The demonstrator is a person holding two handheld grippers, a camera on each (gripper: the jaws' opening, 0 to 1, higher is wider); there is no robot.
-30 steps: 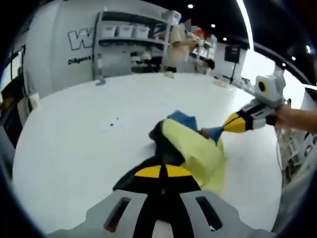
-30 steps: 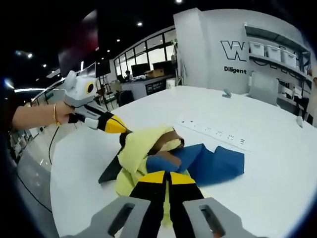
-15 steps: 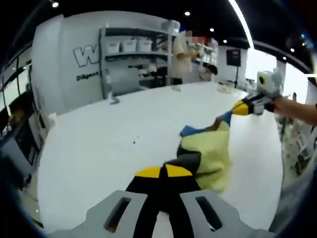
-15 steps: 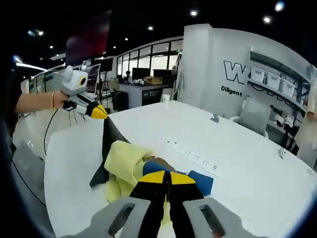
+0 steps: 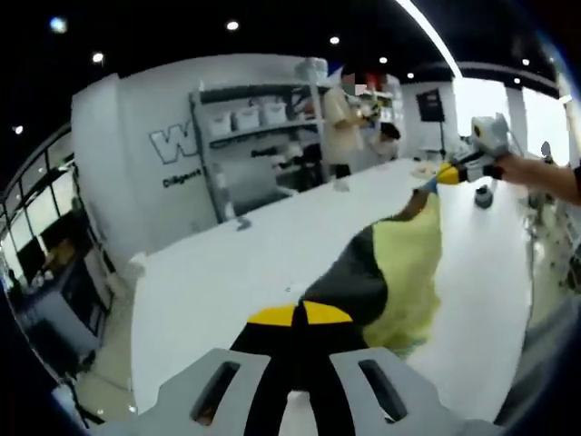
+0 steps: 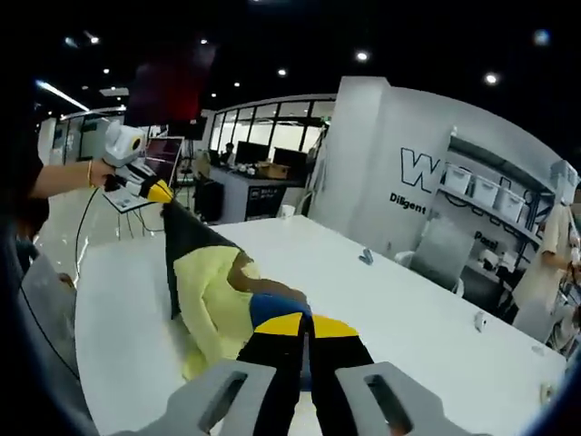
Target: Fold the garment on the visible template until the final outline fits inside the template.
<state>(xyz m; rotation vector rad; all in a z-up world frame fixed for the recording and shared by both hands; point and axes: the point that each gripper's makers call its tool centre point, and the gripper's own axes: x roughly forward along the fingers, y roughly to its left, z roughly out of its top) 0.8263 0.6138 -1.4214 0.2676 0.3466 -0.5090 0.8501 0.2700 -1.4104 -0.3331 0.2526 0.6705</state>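
White tabletop [image 5: 227,263] runs across a large office, with shelving of bins [image 5: 259,118] and wall lettering behind it, and a person [image 5: 343,113] standing by the shelves. No folding template can be made out on the table from these views.

The garment [image 5: 390,272], yellow with black and blue panels, hangs stretched in the air between the two grippers, its lower edge sagging to the table. In the left gripper view the left gripper [image 5: 300,318] has its jaws pressed together on a black corner of the cloth at 6 o'clock, and the fabric runs up toward 2 o'clock to the right gripper [image 5: 449,171], which pinches the far corner.

The right gripper view mirrors this: the right gripper [image 6: 304,331] is clamped on the near blue and yellow edge [image 6: 272,309], and the cloth rises toward 10 o'clock to the other gripper.

So the garment's long axis lies straight along the line between the grippers, each equally near its own corner. Lowering it flat likely comes next.
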